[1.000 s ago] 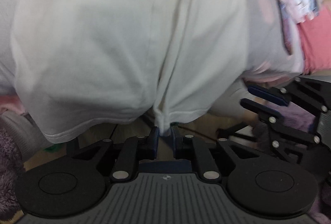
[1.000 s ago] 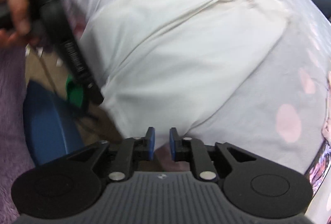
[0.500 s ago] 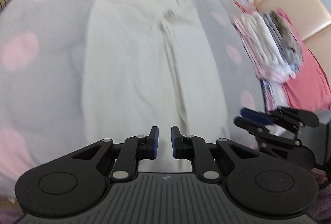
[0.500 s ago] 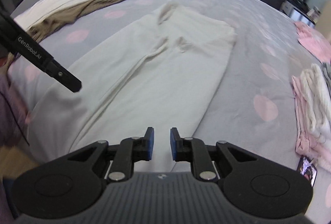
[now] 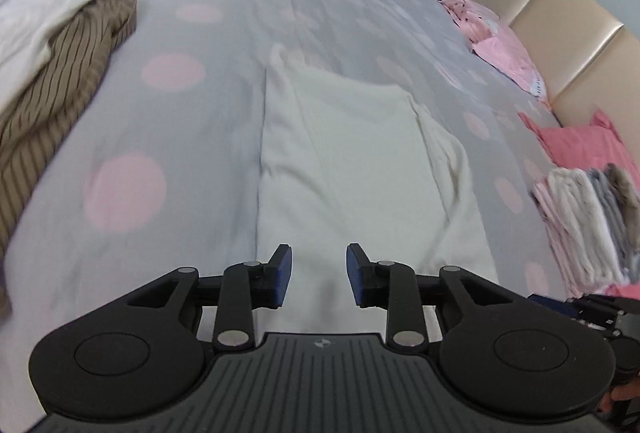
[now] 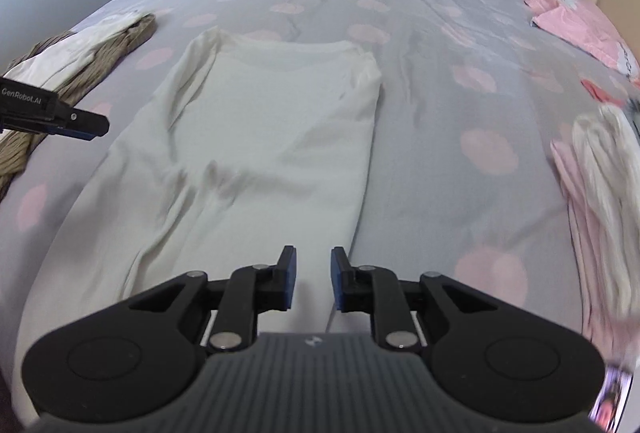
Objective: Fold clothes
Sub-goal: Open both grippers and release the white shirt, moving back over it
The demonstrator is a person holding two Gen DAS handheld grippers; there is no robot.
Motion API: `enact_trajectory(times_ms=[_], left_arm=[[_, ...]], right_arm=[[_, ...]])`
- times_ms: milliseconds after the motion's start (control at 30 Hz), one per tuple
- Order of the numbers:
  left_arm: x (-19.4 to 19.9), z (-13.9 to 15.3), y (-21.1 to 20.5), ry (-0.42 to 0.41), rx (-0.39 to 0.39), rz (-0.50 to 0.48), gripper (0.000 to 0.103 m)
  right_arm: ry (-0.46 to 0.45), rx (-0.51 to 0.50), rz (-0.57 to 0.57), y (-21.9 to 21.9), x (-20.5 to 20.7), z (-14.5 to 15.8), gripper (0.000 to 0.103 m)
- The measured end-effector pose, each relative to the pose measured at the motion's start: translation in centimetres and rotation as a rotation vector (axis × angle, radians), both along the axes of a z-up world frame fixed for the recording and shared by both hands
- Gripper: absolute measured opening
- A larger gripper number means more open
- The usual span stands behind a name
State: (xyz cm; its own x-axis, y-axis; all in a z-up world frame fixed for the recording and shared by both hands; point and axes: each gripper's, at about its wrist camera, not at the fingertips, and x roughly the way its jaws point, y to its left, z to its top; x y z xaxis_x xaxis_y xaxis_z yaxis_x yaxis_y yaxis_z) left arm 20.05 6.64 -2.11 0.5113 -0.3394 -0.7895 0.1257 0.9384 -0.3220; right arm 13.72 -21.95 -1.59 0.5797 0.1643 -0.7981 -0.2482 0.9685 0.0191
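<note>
A cream white garment (image 5: 360, 161) (image 6: 264, 137) lies spread flat along the grey bed with pink dots (image 5: 200, 113) (image 6: 440, 153), its sleeves folded in and its near hem by the bed's edge. My left gripper (image 5: 319, 275) is open above the near hem, nothing between its blue pads. In the right wrist view my right gripper (image 6: 313, 279) is also open over the garment's near right edge, holding nothing. The left gripper's fingertips (image 6: 86, 125) poke in from the left edge of that view. A bit of the right gripper (image 5: 600, 313) shows at the lower right of the left wrist view.
A brown striped garment with a white one (image 5: 56, 73) (image 6: 80, 45) lies heaped at the left. A stack of folded clothes (image 5: 588, 217) (image 6: 600, 201) sits at the right edge. Pink bedding (image 5: 504, 53) (image 6: 576, 21) and a beige headboard (image 5: 560, 33) are beyond.
One second ago both grippers were shut on the garment's hem at the bed's edge. They have let go, risen above the bed, and now stand open over the laid-out garment.
</note>
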Motion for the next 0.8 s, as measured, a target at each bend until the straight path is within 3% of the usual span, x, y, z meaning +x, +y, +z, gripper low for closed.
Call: enact_trajectory(times_ms=[100, 167, 233, 300, 467, 533, 567, 667, 800], left_arm=[[3.0, -0.7, -0.3, -0.021, -0.013, 0.019, 0.029], [4.9, -1.1, -0.5, -0.044, -0.018, 0.036, 0.043], [6.9, -1.4, -0.9, -0.059, 0.012, 0.054, 0.044], [8.8, -1.8, -1.3, -0.069, 0.048, 0.069, 0.041], [13.1, -3.7, -1.2, -0.033, 0.081, 0.107, 0.012], [14.3, -4.7, -1.1, -0.023, 0.087, 0.122, 0.008], [14.8, -5.1, -1.0, -0.017, 0.085, 0.128, 0.007], [15.9, -6.0, -1.0, -0.018, 0.081, 0.144, 0.006], [16.6, -6.4, -1.3, -0.043, 0.107, 0.129, 0.005]], right_arm=[[-0.013, 0.000, -0.007, -0.2, 4.4, -0.3, 0.024], [-0.031, 0.009, -0.024, -0.4, 7.0, -0.4, 0.034], [-0.052, 0.019, -0.045, -0.8, 9.6, -0.6, 0.034], [-0.059, 0.026, -0.077, -1.3, 12.1, -0.8, 0.034], [-0.036, 0.091, -0.131, -2.4, 16.9, -1.9, 0.034], [-0.022, 0.092, -0.133, -2.1, 18.2, -2.5, 0.033], [-0.014, 0.093, -0.133, -2.0, 18.8, -2.8, 0.032], [0.007, 0.095, -0.135, -1.5, 20.6, -3.7, 0.004], [0.020, 0.081, -0.123, -0.7, 22.5, -4.7, 0.003]])
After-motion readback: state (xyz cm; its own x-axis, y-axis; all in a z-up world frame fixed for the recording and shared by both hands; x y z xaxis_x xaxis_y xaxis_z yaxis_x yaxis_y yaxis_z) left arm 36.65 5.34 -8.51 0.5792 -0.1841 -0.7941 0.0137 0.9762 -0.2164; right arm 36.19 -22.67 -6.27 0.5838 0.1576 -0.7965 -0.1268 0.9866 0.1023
